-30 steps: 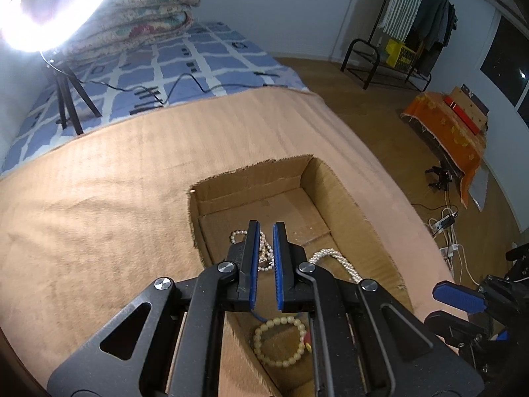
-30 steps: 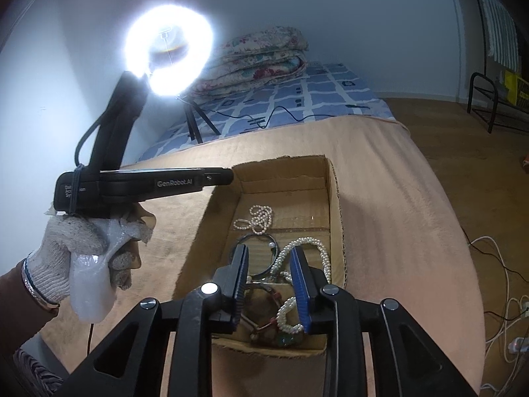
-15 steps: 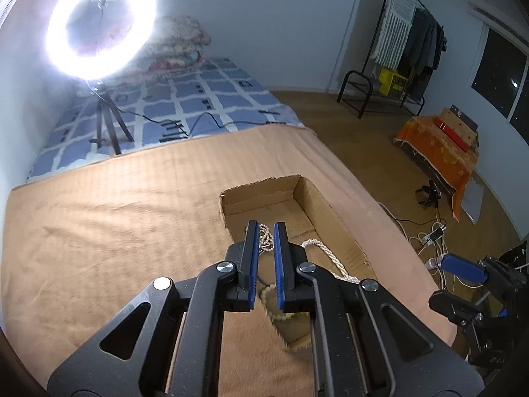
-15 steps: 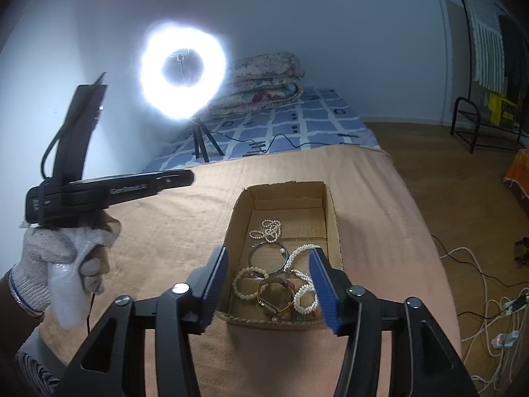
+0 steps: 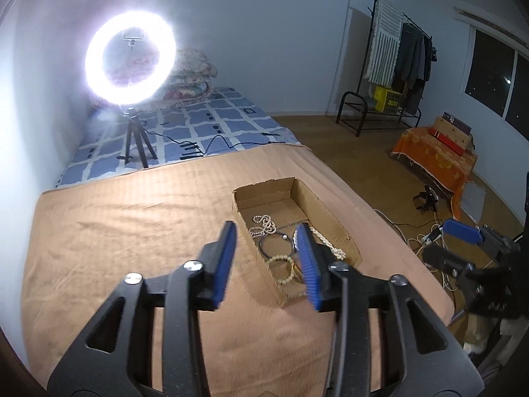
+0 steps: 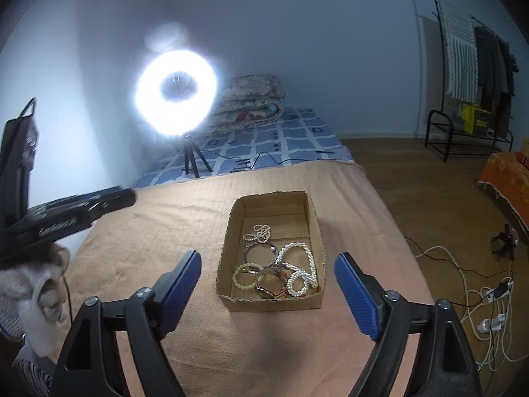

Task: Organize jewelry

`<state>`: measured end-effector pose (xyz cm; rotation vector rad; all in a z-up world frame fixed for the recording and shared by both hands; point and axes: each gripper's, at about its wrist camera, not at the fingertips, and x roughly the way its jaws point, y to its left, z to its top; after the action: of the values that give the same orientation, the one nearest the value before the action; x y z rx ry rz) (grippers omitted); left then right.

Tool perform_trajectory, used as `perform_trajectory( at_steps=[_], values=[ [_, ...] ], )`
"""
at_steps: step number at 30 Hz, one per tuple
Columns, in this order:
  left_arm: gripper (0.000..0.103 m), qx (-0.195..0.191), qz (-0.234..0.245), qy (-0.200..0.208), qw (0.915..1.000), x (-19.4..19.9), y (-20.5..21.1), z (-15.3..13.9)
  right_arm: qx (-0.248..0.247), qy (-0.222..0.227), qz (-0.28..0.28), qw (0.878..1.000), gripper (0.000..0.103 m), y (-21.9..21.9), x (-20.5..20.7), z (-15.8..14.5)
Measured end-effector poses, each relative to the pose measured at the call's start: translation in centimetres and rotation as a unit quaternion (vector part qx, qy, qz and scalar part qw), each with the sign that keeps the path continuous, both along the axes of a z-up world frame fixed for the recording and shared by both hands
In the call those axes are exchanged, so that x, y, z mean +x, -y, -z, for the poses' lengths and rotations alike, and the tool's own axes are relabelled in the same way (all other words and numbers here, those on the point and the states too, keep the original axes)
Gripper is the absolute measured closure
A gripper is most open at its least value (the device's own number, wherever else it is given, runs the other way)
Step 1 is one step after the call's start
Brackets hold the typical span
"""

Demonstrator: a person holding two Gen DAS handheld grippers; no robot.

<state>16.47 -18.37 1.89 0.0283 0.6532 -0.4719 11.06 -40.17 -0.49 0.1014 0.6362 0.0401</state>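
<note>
Both grippers hang above the bed, clear of the box. Left gripper (image 5: pixel 266 261): jaws spread, nothing between them; blue pads frame the box's near left wall in its own view. Right gripper (image 6: pixel 267 289): jaws spread wide, nothing held, box seen in the gap.

Box (image 6: pixel 228 248) (open cardboard tray) sits on the tan blanket (image 6: pixel 148 231), long axis pointing away toward the ring light (image 6: pixel 177 92). Jewelry is all inside it:
- small pearl strand (image 6: pixel 259 233) toward the far end
- dark bangle (image 6: pixel 261 251) mid-box
- cream bead bracelet (image 6: pixel 246 274) near-left
- long pearl necklace (image 6: pixel 299 269) along the right side, looped at the near end
- brownish bangles (image 6: pixel 269 284) near the front wall, overlapping (count unclear)

Gloved left hand (image 6: pixel 33 284) shows at the right view's left edge, on the left gripper's handle.
</note>
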Motion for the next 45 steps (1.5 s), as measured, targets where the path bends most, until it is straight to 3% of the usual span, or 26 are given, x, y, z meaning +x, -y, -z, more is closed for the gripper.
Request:
perform_trajectory(
  at_steps=[9, 13, 20, 26, 31, 45],
  values=[
    [0.031, -0.005, -0.014, 0.007, 0.9999, -4.2, -2.2, 0.7, -0.012, 0.011, 0.021, 1.000, 0.010, 0.0, -1.4, 0.0],
    [0.030, -0.004, -0.023, 0.008, 0.9997, -4.9, -2.6, 1.1, -0.021, 0.019, 0.033, 0.999, 0.001, 0.1, -1.9, 0.1],
    [0.022, -0.004, -0.027, 0.019, 0.9995, -6.2, -3.0, 1.5, -0.031, 0.028, 0.040, 0.998, 0.000, 0.1, -2.3, 0.6],
    [0.004, 0.004, -0.030, 0.057, 0.9979, -8.0, -3.2, 0.9, -0.027, 0.029, 0.059, 0.997, 0.000, 0.4, -2.7, 1.4],
    [0.000, 0.020, -0.027, 0.080, 0.9963, -9.1, -2.9, 0.7, -0.030, 0.034, 0.072, 0.996, 0.000, 0.6, -3.0, 1.5],
    [0.000, 0.031, -0.030, 0.067, 0.9968, -9.7, -3.0, 1.5, -0.044, 0.027, 0.081, 0.995, 0.000, -0.5, -2.8, 2.3]
  ],
)
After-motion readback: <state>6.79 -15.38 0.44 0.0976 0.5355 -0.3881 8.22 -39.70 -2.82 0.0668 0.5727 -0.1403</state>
